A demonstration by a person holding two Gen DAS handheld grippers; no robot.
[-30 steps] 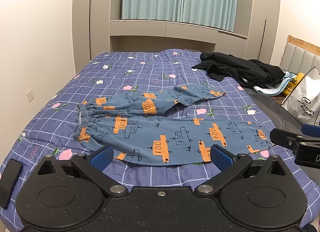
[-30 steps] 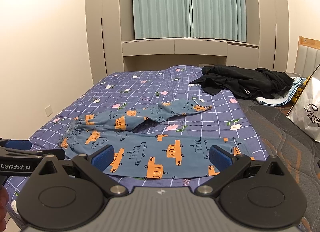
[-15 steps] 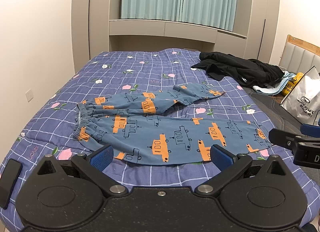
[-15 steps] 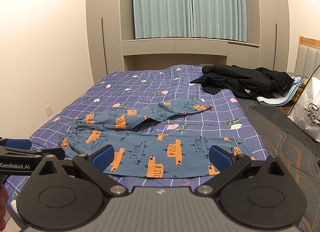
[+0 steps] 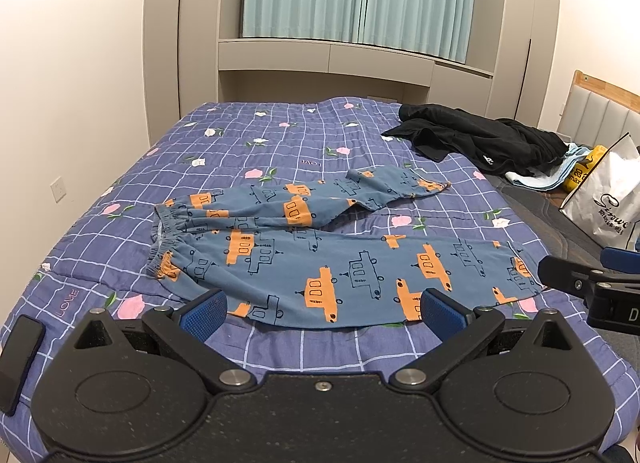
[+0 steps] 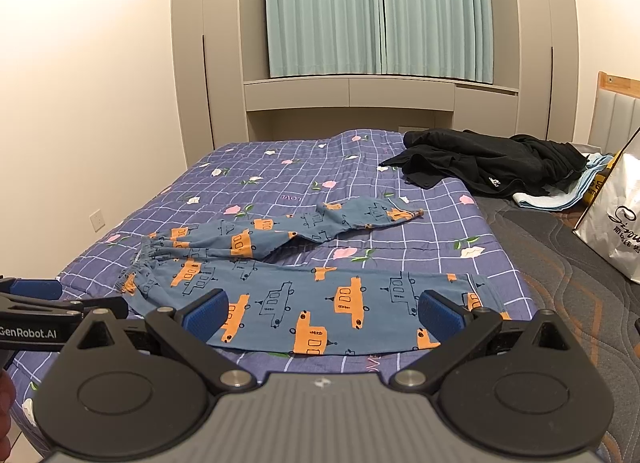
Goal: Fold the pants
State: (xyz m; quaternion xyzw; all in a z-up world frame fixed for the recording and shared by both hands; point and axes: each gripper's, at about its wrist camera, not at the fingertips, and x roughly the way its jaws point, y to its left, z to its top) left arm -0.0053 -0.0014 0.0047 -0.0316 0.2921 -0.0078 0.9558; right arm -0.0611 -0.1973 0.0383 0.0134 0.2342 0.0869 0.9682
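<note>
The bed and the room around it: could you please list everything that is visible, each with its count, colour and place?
pants: one pair, blue with orange cars, spread flat on the quilt, waistband to the left
quilt: one, purple checked with flowers, covering the bed
black clothing: one pile, far right of the bed
light blue cloth: one, under the black pile
white bag: one, at the right edge
phone: one, black, near left corner of the quilt
curtains: teal, behind the bed
left gripper: open, empty, above the near edge
right gripper: open, empty
</note>
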